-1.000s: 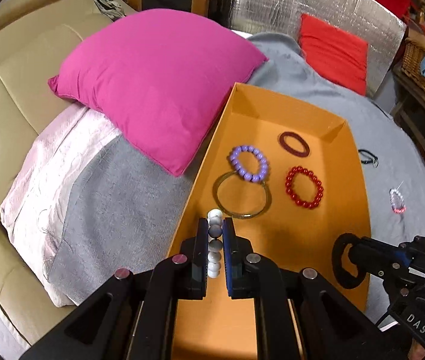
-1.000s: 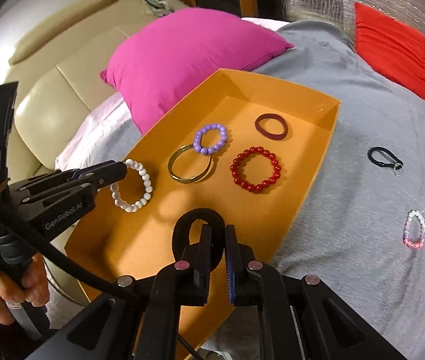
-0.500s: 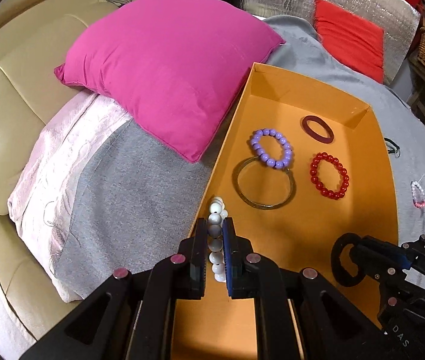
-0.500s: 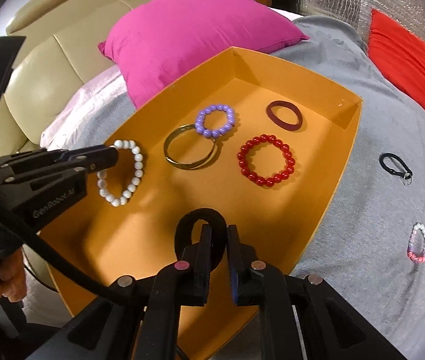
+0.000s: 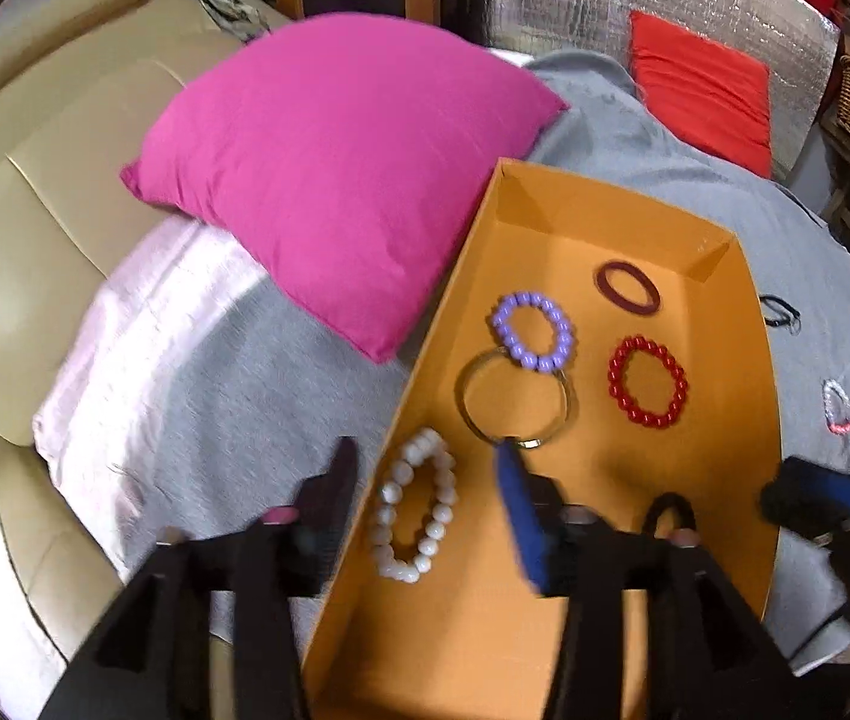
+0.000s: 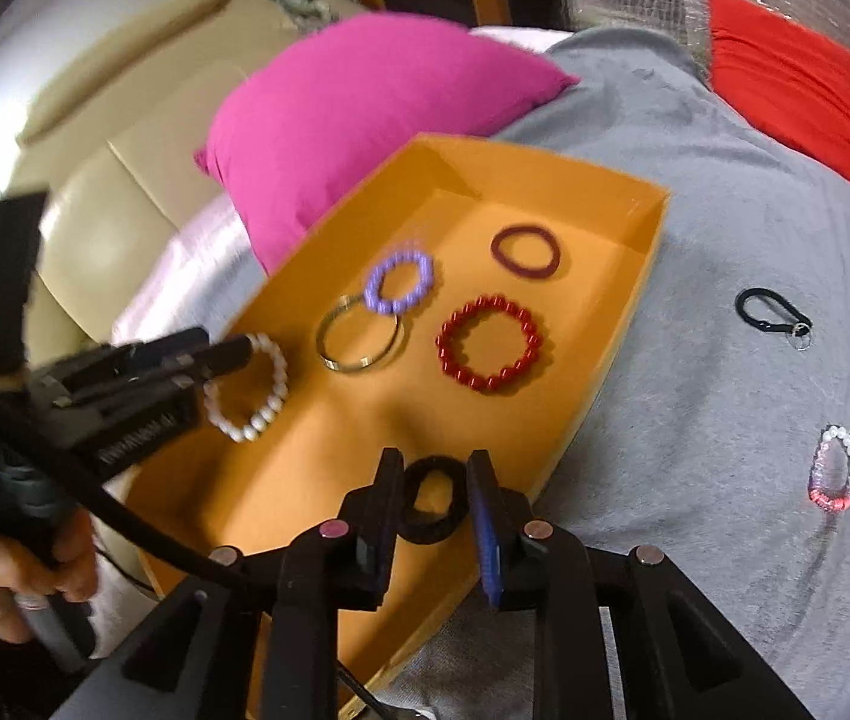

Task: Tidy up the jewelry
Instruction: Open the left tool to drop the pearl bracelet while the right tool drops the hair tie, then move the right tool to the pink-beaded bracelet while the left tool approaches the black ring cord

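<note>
An orange tray lies on a grey blanket. In it lie a purple bead bracelet, a metal bangle, a red bead bracelet and a dark red band. My left gripper is open, and a white bead bracelet lies in the tray between its fingers. My right gripper is open around a black hair band lying near the tray's right wall.
On the blanket right of the tray lie a black cord loop and a small pink-white bracelet. A magenta pillow borders the tray's left side. A beige sofa is at left, a red cushion behind.
Both grippers have opened. The white bracelet dropped from the left gripper into the tray, and the black hair band left the right gripper's hold.
</note>
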`<state>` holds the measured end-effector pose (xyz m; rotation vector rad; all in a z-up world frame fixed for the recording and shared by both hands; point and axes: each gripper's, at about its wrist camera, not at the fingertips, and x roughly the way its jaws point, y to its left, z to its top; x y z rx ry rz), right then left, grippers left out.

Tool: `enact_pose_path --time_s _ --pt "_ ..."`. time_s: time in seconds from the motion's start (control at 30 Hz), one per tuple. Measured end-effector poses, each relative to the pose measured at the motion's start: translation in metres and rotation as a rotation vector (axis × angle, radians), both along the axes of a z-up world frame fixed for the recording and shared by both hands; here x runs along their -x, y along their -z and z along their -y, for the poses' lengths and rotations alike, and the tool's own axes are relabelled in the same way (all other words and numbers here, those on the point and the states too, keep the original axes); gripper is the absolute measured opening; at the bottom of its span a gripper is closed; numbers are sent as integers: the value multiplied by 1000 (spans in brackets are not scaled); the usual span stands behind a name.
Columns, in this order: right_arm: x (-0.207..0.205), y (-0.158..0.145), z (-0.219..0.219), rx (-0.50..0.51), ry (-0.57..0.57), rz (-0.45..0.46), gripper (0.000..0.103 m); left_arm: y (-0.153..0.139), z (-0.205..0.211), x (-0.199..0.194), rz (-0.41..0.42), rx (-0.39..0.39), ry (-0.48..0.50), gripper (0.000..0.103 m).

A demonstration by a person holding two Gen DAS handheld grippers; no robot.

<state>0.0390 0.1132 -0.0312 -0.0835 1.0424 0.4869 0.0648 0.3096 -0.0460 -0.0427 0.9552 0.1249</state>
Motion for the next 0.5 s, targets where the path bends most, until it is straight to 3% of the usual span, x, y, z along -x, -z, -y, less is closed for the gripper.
enact_pose_path --time_s 0.17,0.27,0.5 --pt "0 -28 43 -84 62 56 25 -10 -6 1 48 78 -26 54" --pt "0 -40 78 -109 117 89 25 -17 -3 0 92 68 -52 55" --pt "0 -40 163 -118 272 99 25 -44 -4 3 237 92 -134 60"
